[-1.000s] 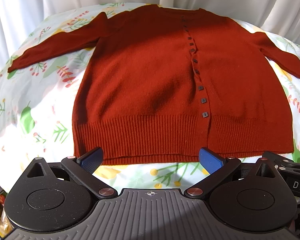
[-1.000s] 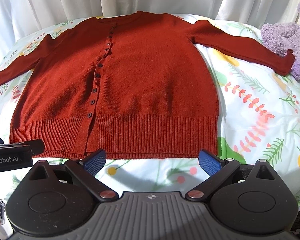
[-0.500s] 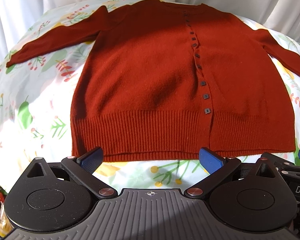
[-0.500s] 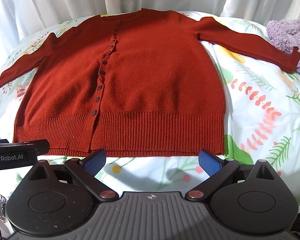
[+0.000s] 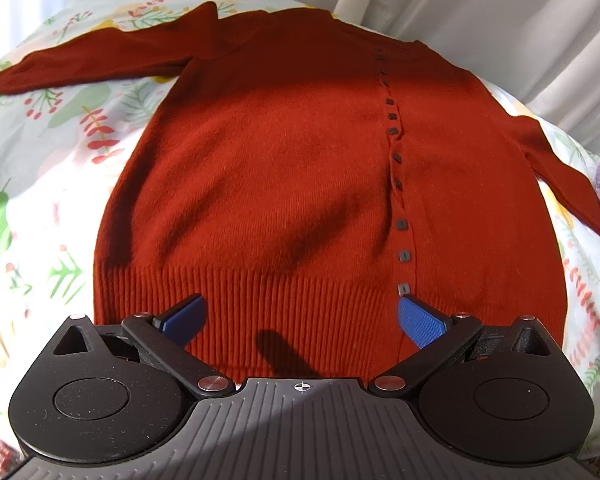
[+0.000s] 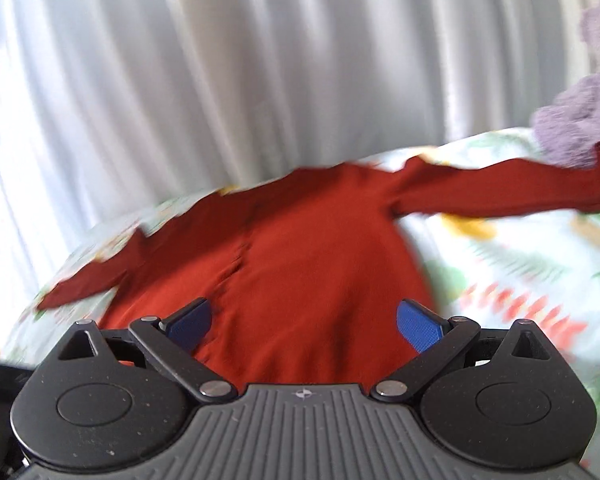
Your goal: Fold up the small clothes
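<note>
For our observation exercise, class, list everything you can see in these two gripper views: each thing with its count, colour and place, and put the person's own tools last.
cardigan: one, rust red, spread flat on the sheet, sleeves out to both sides, buttoned up
buttons: a row, dark grey, down the cardigan's front; exact count unclear
sheet: one, white with floral print, under the cardigan
plush toy: one, lilac, at the far right, by the end of the right sleeve
curtain: white, pleated, behind the bed
left gripper: one, black with blue pads, open, over the ribbed hem
right gripper: one, black with blue pads, open, over the cardigan's lower part; this view is blurred
</note>
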Tool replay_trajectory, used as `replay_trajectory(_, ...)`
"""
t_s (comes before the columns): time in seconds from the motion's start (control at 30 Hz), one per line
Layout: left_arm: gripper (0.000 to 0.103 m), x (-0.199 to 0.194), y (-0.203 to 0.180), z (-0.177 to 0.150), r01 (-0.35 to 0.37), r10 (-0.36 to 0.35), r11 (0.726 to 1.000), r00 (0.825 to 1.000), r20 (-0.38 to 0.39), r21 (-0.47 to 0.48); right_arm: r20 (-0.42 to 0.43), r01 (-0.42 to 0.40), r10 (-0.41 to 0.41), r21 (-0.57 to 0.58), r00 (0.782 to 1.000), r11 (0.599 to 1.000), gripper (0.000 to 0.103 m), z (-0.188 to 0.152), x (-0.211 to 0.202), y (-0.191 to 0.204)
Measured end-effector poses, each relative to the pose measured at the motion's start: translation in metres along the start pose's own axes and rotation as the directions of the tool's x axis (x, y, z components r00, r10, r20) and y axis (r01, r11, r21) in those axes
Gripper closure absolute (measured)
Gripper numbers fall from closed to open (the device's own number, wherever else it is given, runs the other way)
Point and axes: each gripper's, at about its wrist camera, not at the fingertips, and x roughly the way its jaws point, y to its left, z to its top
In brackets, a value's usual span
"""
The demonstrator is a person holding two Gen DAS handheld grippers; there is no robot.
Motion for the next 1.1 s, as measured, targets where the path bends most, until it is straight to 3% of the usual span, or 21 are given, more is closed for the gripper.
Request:
replay_trajectory(0.1,0.0,0.012,0.005,0.013,0.0,0.0,0.999,1.0,0.012,-0.053,0.1,0.131,-0.148,0.158,0.984,0.979,0.004,0.035,0.017,-0.07)
replay_trajectory(0.17,0.0,0.022,0.008,0.02,-0.02,0.022,0.995,1.0,0.02,-0.094,0.115,0.257,-0.293,0.251,0.949,0.933,0.005,0.055,0.035,-0.116)
replay_trajectory(0.23,0.0,0.031,0.009,0.026,-0.026,0.027,0.994,1.0,0.007,-0.105,0.091,0.354,-0.397,0.303,0.913,0.885,0.016,0.069,0.057,-0.159)
replay_trajectory(0.27,0.0,0.036,0.009,0.028,-0.02,0.02,0.994,1.0,-0.002,-0.108,0.069,0.383,-0.425,0.321,0.903,0.866,0.028,0.076,0.069,-0.179)
replay_trajectory(0.3,0.0,0.039,0.009,0.03,-0.016,0.015,0.993,1.0,-0.008,-0.115,0.05,0.402,-0.443,0.335,0.895,0.852,0.037,0.081,0.081,-0.196)
replay_trajectory(0.37,0.0,0.046,0.011,0.033,-0.011,0.01,0.991,1.0,-0.008,-0.133,0.02,0.459,-0.494,0.336,0.869,0.822,0.043,0.085,0.106,-0.22)
replay_trajectory(0.5,0.0,0.055,0.014,0.038,0.0,-0.003,0.988,1.0,-0.023,-0.156,-0.02,0.539,-0.561,0.305,0.828,0.785,0.044,0.09,0.136,-0.243)
replay_trajectory(0.57,0.0,0.058,0.016,0.042,0.009,-0.013,0.986,1.0,-0.025,-0.165,-0.018,0.552,-0.572,0.29,0.82,0.782,0.046,0.092,0.144,-0.251)
replay_trajectory(0.63,0.0,0.059,0.017,0.047,0.025,-0.031,0.985,0.999,-0.03,-0.169,-0.018,0.557,-0.576,0.279,0.818,0.782,0.059,0.095,0.15,-0.257)
replay_trajectory(0.67,0.0,0.059,0.018,0.051,0.033,-0.038,0.985,0.999,-0.031,-0.168,-0.02,0.562,-0.581,0.282,0.814,0.777,0.072,0.095,0.152,-0.259)
replay_trajectory(0.7,0.0,0.06,0.018,0.055,0.039,-0.045,0.985,0.999,-0.029,-0.17,-0.021,0.568,-0.587,0.282,0.81,0.773,0.094,0.095,0.151,-0.258)
replay_trajectory(0.77,0.0,0.058,0.019,0.064,0.071,-0.074,0.982,0.997,-0.007,-0.176,-0.008,0.568,-0.587,0.264,0.81,0.78,0.096,0.099,0.148,-0.246)
replay_trajectory(0.8,0.0,0.057,0.018,0.071,0.099,-0.099,0.979,0.995,0.009,-0.178,0.017,0.557,-0.579,0.251,0.816,0.792,0.096,0.104,0.145,-0.235)
replay_trajectory(0.87,0.0,0.053,0.015,0.084,0.177,-0.17,0.969,0.984,0.053,-0.172,0.103,0.469,-0.495,0.2,0.863,0.86,0.097,0.119,0.131,-0.192)
replay_trajectory(0.93,0.0,0.051,0.009,0.102,0.277,-0.266,0.947,0.96,0.09,-0.16,0.173,0.321,-0.334,0.097,0.927,0.942,0.098,0.133,0.119,-0.132)
replay_trajectory(1.0,0.0,0.056,0.003,0.12,0.397,-0.383,0.905,0.917,0.109,-0.155,0.177,0.123,-0.113,-0.048,0.978,0.991,0.098,0.14,0.113,-0.066)
replay_trajectory(1.07,0.0,0.068,-0.001,0.138,0.467,-0.461,0.866,0.884,0.081,-0.178,0.116,-0.095,0.113,-0.153,0.987,0.984,0.097,0.134,0.111,-0.007)
replay_trajectory(1.1,0.0,0.074,-0.003,0.145,0.484,-0.48,0.854,0.874,0.07,-0.188,0.059,-0.214,0.228,-0.185,0.972,0.959,0.093,0.128,0.113,0.017)
